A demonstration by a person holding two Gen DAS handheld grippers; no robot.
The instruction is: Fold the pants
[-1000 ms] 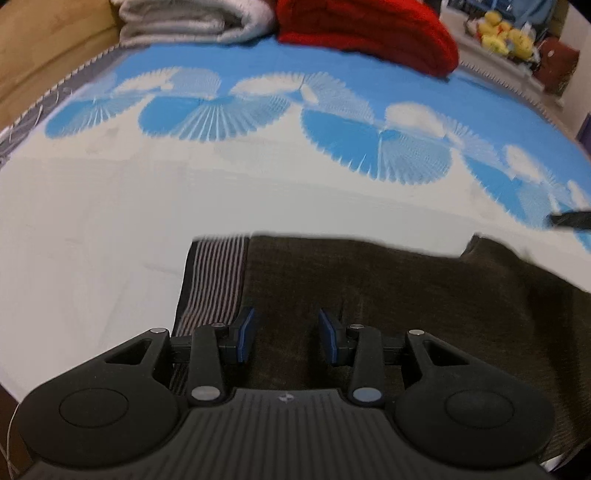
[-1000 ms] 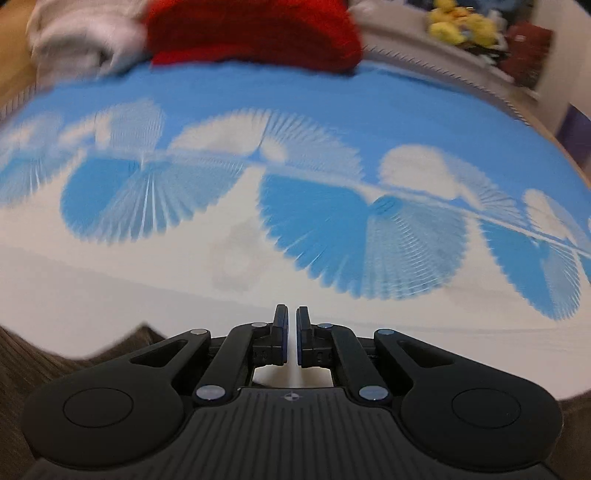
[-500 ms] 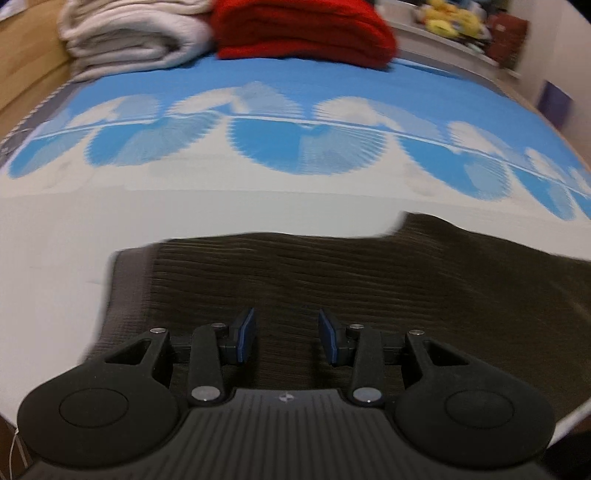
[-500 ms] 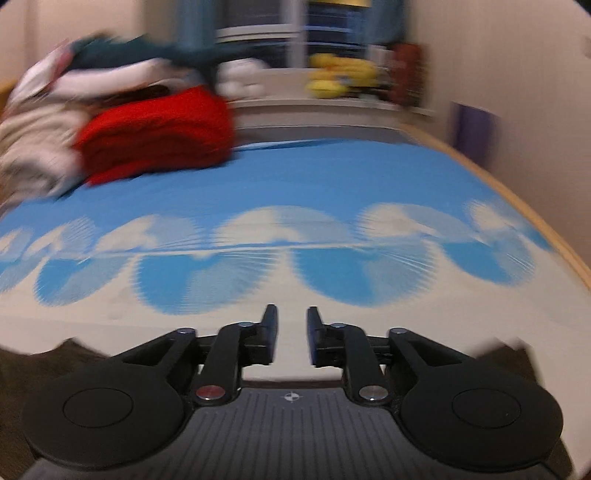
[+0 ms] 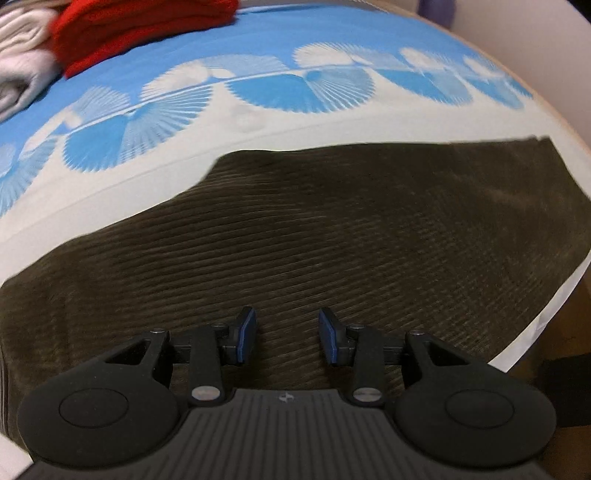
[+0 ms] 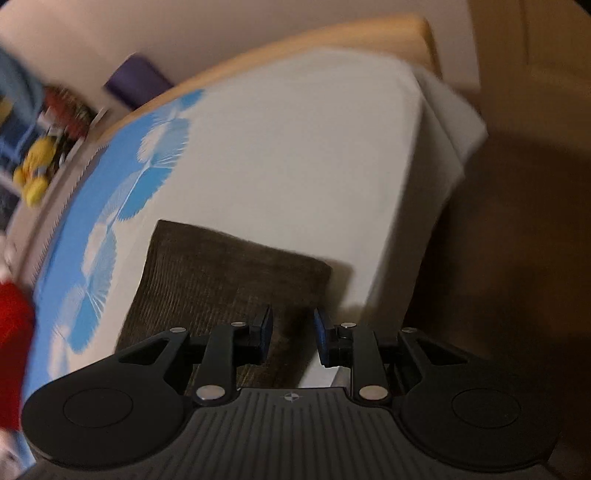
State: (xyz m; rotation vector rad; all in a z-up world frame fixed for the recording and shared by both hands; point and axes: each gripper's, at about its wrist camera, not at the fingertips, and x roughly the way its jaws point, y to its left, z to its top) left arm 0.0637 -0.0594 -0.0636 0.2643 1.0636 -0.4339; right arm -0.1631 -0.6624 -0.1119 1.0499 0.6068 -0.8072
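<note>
Fingers, left: your left gripper (image 5: 288, 341) has its blue-padded fingers (image 5: 246, 335) spread, nothing between them, hanging over the pants with no pad on the cloth.
Fingers, right: your right gripper (image 6: 291, 339) has just been opening its jaws; they stand parted now, nothing pinched, only cloth and sheet seen through the gap.
Pants: dark brown corduroy pants (image 5: 332, 240) lie flat on the bed, filling the middle of your left view from 9 o'clock across to 3 o'clock.
Pants end: in your right view the squared end of the pants (image 6: 221, 273) runs up toward 11 o'clock, its near edge passing under the gap of the fingers.
Bed: the sheet (image 5: 110, 192) is white nearest the pants, with blue fan prints beyond at 12 o'clock; the bed corner shows at 1 o'clock in the right view.
Background: a red folded blanket (image 5: 140, 26) and a pale folded one (image 5: 22, 74) sit at 11 o'clock, well apart from the pants.
Blur: your right view is smeared.
</note>
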